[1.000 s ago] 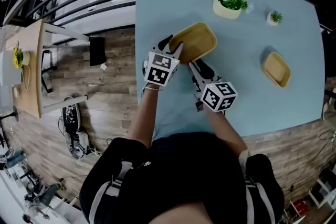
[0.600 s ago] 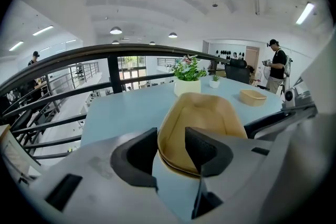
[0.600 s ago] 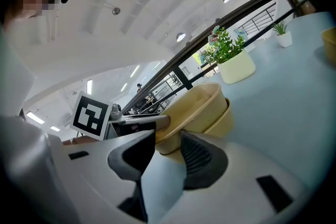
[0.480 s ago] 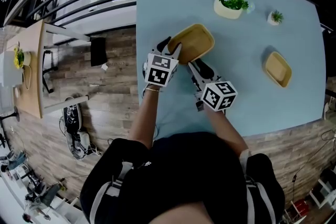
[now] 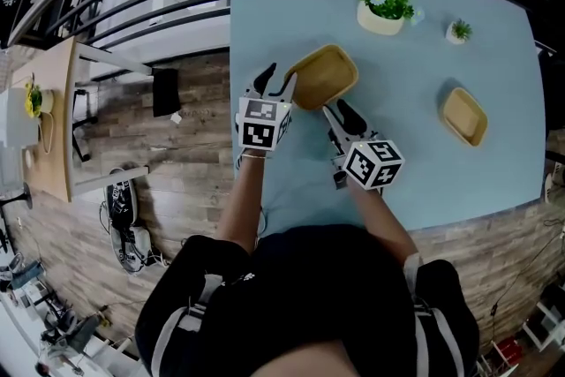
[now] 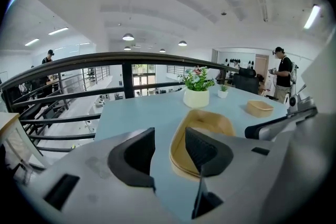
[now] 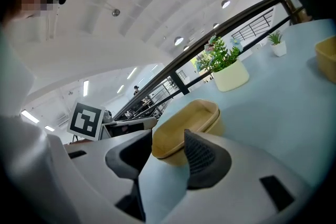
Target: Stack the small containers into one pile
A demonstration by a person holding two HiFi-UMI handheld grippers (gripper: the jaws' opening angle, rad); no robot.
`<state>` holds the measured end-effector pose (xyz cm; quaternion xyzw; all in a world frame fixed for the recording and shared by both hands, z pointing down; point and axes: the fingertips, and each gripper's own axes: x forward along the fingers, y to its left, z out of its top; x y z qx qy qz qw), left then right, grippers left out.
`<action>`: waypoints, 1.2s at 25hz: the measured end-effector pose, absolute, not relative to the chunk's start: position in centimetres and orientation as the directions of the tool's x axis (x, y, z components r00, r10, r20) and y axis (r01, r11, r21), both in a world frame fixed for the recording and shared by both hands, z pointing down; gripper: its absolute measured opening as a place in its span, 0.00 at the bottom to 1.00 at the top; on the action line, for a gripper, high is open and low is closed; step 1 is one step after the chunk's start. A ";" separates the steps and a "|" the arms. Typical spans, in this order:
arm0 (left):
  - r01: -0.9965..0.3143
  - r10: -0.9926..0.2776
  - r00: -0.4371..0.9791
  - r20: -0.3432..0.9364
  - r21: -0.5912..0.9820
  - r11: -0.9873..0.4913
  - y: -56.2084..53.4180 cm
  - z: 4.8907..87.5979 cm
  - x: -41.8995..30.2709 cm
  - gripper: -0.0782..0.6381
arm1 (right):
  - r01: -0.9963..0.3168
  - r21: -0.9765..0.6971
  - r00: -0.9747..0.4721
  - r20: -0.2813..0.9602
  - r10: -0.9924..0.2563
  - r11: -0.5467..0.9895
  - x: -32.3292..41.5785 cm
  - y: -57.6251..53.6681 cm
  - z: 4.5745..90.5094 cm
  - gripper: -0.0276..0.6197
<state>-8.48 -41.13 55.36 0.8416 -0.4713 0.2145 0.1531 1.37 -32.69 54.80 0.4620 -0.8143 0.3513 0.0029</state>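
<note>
Found larger tan container (image 5: 322,77) resting on the blue desk (image 5: 415,150), toward its left edge. Observed left gripper (image 5: 275,81) at the container's near-left rim with jaws apart, gripping nothing. Noted right gripper (image 5: 340,115) just short of the container's near side, jaws likewise spread and empty. Located smaller tan container (image 5: 465,116) well apart, toward the desk's right side. Recorded flowering potted plant (image 5: 381,3) and tiny plant pot (image 5: 457,31) along the far edge.

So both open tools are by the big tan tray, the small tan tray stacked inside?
No: the head view shows the small tan tray apart on the blue table. The open left tool and right tool are by the big tan tray.
</note>
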 end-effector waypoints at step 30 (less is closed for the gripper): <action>-0.467 -0.437 0.884 0.167 0.252 -0.848 -26.5 43.7 8.8 0.16 | -0.876 -0.468 -0.191 0.109 -0.975 0.120 16.3 -18.1 43.7 0.04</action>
